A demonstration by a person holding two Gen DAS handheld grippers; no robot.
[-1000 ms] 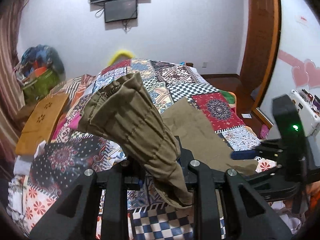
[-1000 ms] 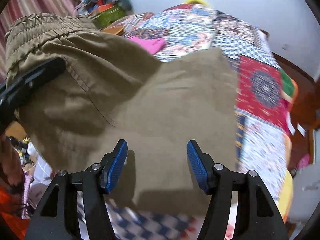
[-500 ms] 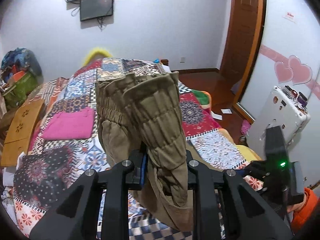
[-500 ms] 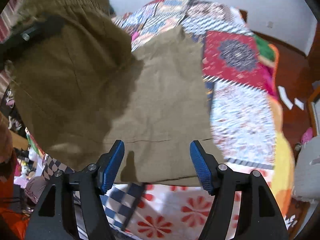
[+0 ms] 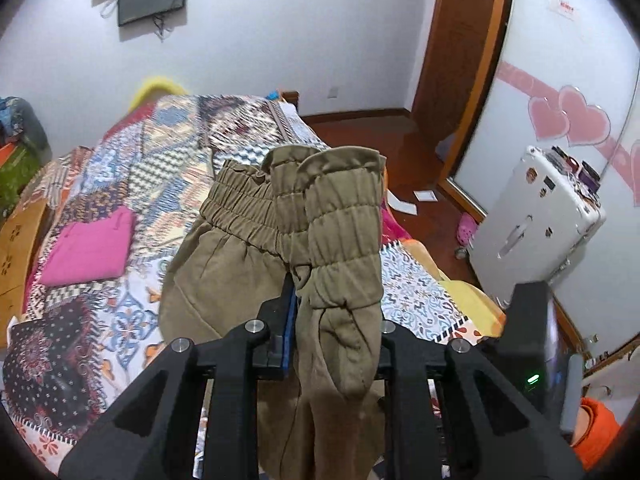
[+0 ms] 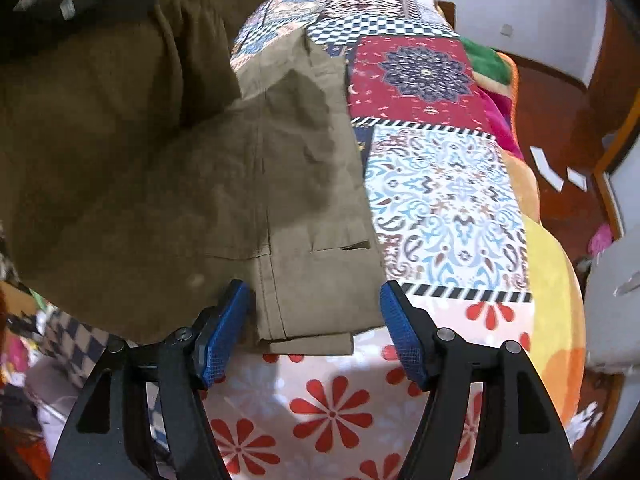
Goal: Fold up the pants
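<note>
The olive-brown pants (image 5: 336,240) hang from my left gripper (image 5: 320,320), which is shut on the bunched elastic waistband and holds it above the bed. The rest of the pants (image 6: 288,184) lies on the patchwork bedspread (image 6: 444,196), with the leg hems near the bed's front edge. My right gripper (image 6: 316,328) is open and empty, its blue pads on either side of the hem, low over the cloth. The lifted waist part (image 6: 100,112) and the left gripper's black body fill the upper left of the right wrist view.
A folded pink cloth (image 5: 88,248) lies on the left of the bed. A white suitcase (image 5: 536,232) stands on the floor to the right, near a wooden door (image 5: 460,40). A wooden board (image 5: 16,240) leans at the bed's left edge.
My left gripper has swung the waistband up and to the right. My right gripper has drawn back towards the leg hems at the bed's front edge and stays open.
</note>
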